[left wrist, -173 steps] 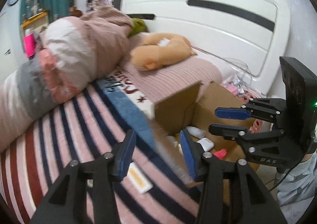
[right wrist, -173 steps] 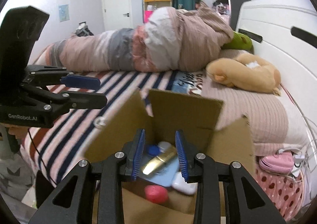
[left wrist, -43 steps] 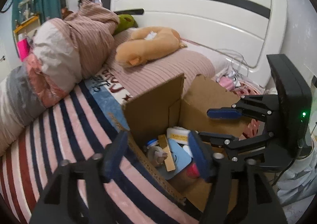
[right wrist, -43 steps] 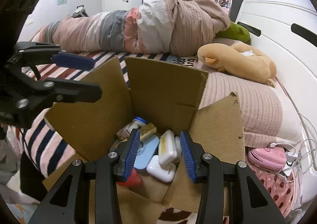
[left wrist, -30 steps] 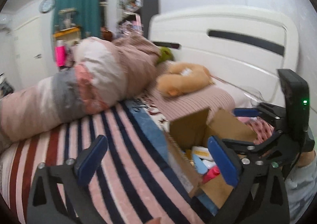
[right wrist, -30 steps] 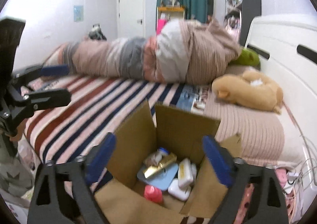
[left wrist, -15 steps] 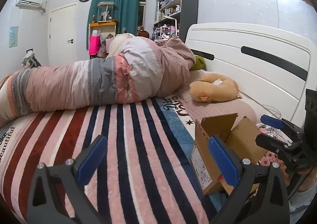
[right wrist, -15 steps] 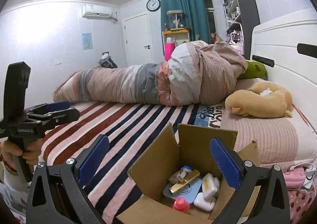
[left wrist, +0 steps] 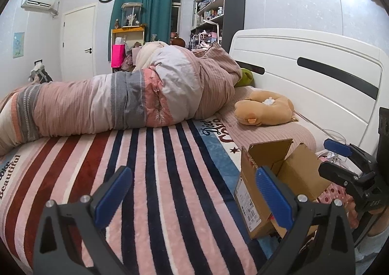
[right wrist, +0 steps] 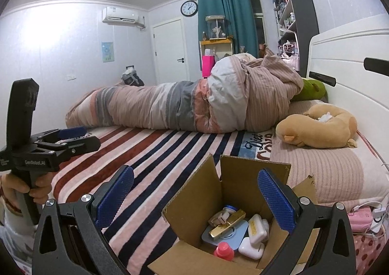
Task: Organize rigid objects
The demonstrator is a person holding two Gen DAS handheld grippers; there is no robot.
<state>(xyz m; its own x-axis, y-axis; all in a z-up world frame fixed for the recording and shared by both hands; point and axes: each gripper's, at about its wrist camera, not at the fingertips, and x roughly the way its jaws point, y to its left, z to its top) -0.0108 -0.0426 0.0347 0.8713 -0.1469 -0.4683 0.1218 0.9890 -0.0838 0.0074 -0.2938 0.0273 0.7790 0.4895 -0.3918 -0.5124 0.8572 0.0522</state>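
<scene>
Both my jaws are spread wide and holding nothing. My left gripper (left wrist: 193, 192), blue pads far apart, hangs over the striped plush blanket (left wrist: 155, 177) in pink, navy and dark red. My right gripper (right wrist: 194, 194) is just as wide and sits above the open brown cardboard box (right wrist: 245, 177), looking straight down into it.

In the box, the rigid things are piled together: a gold rectangular bar (right wrist: 227, 224) lying tilted on a pale blue flat case (right wrist: 233, 236), a white rounded container with a yellow label (right wrist: 255, 228) beside it, a white rounded case (right wrist: 250, 248) below that, a pink-red bottle cap (right wrist: 223, 250) at the near edge, and a small blue-capped bottle (right wrist: 229, 208) at the back. The flaps stand upright around them.

The box rests at the blanket's edge, near the ribbed pink pillow (right wrist: 328, 168), with the tan plush toy (right wrist: 318, 131) on it. A rolled pink, grey and white quilt (left wrist: 116, 102) lies across the far side.
</scene>
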